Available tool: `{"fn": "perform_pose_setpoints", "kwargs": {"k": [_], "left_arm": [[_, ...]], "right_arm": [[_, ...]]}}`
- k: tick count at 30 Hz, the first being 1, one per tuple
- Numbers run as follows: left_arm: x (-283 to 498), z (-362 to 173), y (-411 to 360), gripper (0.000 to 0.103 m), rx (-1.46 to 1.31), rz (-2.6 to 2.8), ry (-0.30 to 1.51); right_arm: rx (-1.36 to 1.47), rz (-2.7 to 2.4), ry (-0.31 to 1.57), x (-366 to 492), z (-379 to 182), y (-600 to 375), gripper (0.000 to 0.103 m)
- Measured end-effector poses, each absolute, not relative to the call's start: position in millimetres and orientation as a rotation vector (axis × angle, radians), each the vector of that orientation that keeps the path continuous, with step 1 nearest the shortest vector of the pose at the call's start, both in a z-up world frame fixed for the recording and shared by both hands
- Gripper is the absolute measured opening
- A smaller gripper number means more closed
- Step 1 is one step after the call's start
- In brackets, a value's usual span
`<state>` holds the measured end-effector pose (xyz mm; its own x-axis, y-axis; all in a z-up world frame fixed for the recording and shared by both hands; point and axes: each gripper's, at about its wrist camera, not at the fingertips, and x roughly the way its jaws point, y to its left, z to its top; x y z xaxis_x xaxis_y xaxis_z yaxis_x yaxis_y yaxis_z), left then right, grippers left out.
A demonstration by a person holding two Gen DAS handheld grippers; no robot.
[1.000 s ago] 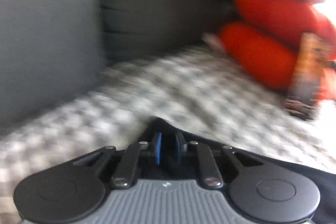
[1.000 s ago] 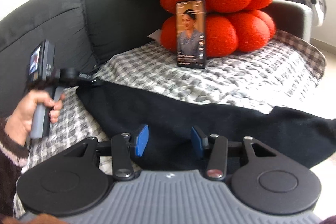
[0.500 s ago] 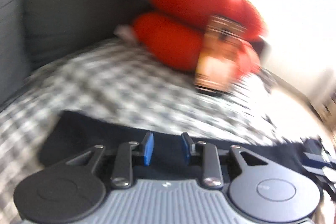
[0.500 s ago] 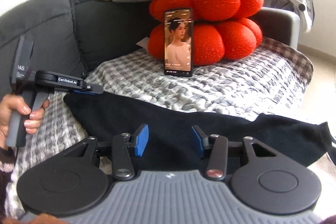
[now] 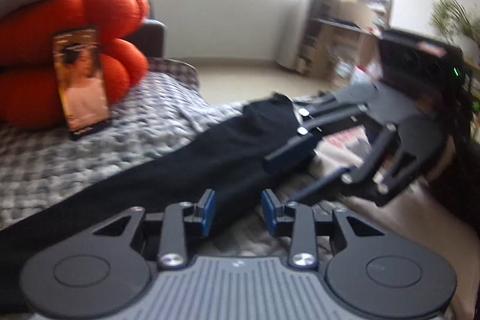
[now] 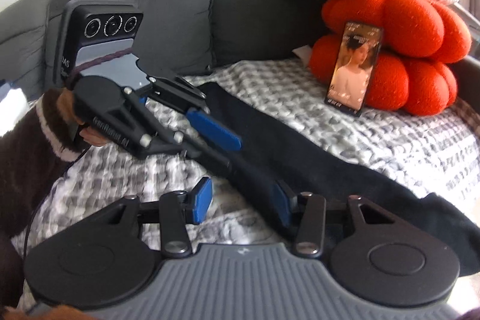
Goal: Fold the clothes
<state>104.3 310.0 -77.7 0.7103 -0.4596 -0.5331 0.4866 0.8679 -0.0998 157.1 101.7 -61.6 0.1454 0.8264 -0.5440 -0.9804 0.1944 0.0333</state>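
Your right gripper [image 6: 241, 204] is closest, with its blue fingers wide apart over the near edge of the black cloth [image 6: 315, 158], holding nothing. That cloth lies in a long flat strip across the checked blanket [image 6: 405, 146] on the sofa; it looks soft, thin and floppy, so it would sag if lifted, and an end or corner looks best to pinch. Your left gripper [image 6: 210, 137] points down over the cloth's far end, fingers apart too.
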Motion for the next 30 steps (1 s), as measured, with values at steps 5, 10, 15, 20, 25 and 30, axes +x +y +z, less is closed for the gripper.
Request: {"fn": "perform_pose_setpoints", "kwargs": {"k": [5, 10, 15, 20, 25, 30], "left_arm": [[110, -92, 301, 0.038, 0.098, -0.526, 0.667], [103, -90, 302, 0.04, 0.099, -0.567, 0.66], [102, -86, 309, 0.044, 0.051, -0.553, 0.597], [115, -98, 305, 0.054, 0.067, -0.51, 0.677], [111, -95, 301, 0.056, 0.095, -0.511, 0.662], [110, -82, 301, 0.06, 0.04, -0.501, 0.634]], "right_arm": [[-0.415, 1.324, 0.538, 157, -69, 107, 0.044], [-0.429, 1.366, 0.584, 156, -71, 105, 0.046], [-0.327, 1.366, 0.565, 162, -62, 97, 0.043], [-0.33, 1.273, 0.61, 170, -67, 102, 0.046], [-0.338, 1.257, 0.587, 160, -57, 100, 0.049], [-0.252, 1.207, 0.58, 155, -36, 89, 0.05]]}}
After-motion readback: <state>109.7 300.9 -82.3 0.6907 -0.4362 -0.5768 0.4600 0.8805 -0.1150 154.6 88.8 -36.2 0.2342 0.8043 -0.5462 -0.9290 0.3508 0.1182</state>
